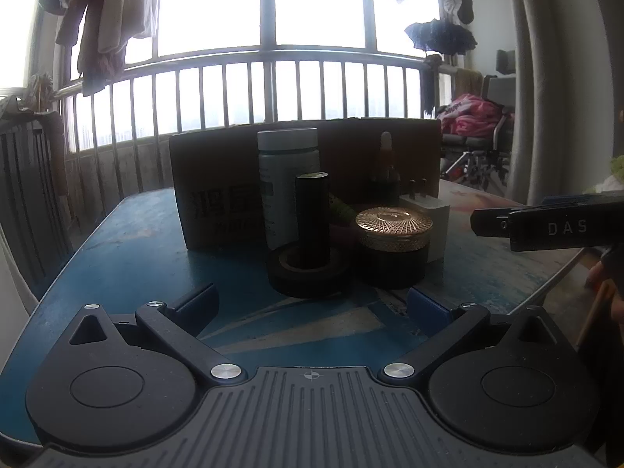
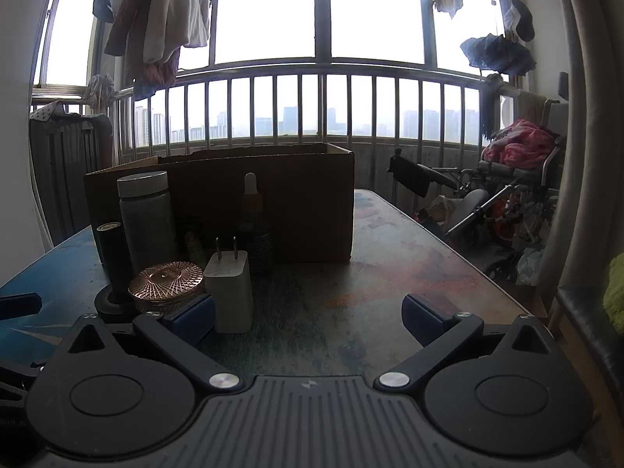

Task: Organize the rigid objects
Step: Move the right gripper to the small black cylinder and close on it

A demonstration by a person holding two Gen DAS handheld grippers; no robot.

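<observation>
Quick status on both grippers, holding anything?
Left gripper: open, empty, facing the tape roll.
Right gripper: open, empty, beside the white charger.

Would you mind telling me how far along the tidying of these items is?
Nothing looks packed yet. The bottle, dropper bottle, charger, gold-lidded jar and black cylinder in the tape roll all stand before the cardboard box. Left gripper and right gripper are open, holding nothing.

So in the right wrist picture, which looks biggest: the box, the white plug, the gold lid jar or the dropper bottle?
Largest to smallest as they look:
1. cardboard box, biggest though farthest back
2. white plug
3. gold lid jar and dropper bottle: too alike to rank, and the jar sits nearer the camera and partly behind the tongs.
</observation>
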